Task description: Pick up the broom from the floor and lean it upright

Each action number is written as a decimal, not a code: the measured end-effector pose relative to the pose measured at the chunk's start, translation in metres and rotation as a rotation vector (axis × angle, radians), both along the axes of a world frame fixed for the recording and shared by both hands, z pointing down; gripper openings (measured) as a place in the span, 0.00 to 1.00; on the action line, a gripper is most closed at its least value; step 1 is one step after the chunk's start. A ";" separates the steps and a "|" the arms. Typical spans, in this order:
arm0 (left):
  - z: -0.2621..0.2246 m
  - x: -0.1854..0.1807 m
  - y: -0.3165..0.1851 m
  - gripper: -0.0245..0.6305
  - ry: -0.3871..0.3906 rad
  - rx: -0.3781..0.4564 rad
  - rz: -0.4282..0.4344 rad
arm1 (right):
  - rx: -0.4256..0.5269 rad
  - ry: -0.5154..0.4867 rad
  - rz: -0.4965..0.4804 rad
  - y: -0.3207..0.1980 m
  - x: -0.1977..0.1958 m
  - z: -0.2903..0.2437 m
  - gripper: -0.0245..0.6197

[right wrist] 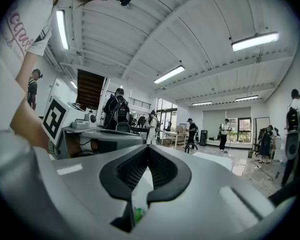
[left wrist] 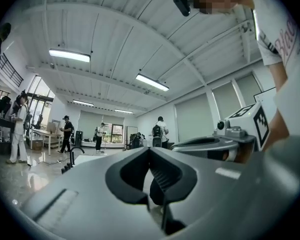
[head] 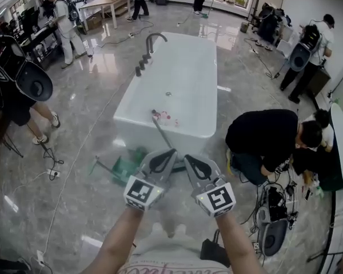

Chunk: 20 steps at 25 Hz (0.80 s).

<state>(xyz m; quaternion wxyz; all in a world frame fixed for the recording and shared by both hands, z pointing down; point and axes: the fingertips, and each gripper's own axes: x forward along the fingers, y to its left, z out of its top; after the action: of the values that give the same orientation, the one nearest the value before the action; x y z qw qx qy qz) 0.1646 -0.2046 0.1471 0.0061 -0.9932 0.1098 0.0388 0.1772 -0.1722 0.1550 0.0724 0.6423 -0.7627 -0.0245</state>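
The broom has a green head (head: 124, 168) resting on the floor by the white bathtub's near left corner. Its thin grey handle (head: 160, 128) slants up to the tub's near rim; the lower stretch is hidden behind my grippers. Both grippers are held up side by side and level, well above the floor and apart from the broom. My left gripper (head: 170, 151) (left wrist: 149, 149) is shut with nothing in it. So is my right gripper (head: 188, 157) (right wrist: 147, 148). A speck of the green head (right wrist: 136, 214) shows under the right jaws.
The white bathtub (head: 186, 67) with a dark tap stands ahead. A person in black (head: 268, 137) crouches at the right among cables and gear (head: 273, 224). A power strip with a cable (head: 52, 173) lies at the left. Other people stand around the room.
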 end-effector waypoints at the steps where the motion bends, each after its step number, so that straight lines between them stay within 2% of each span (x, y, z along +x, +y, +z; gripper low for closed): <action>1: -0.005 -0.002 0.001 0.04 0.006 0.003 -0.006 | 0.014 -0.003 0.004 0.002 0.002 -0.007 0.04; 6: -0.020 0.002 0.005 0.04 0.041 0.017 -0.011 | 0.056 -0.037 0.030 0.008 0.024 -0.024 0.04; 15: -0.029 0.006 0.004 0.04 0.066 0.031 -0.016 | 0.043 -0.034 0.014 0.007 0.023 -0.023 0.04; 20: -0.030 0.007 0.003 0.04 0.055 0.034 -0.016 | 0.046 -0.036 0.009 0.003 0.023 -0.027 0.04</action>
<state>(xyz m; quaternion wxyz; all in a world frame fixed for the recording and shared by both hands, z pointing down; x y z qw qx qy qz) 0.1720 -0.2013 0.1172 0.0203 -0.9905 0.1174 0.0680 0.2003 -0.1695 0.1276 0.0441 0.6475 -0.7602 -0.0300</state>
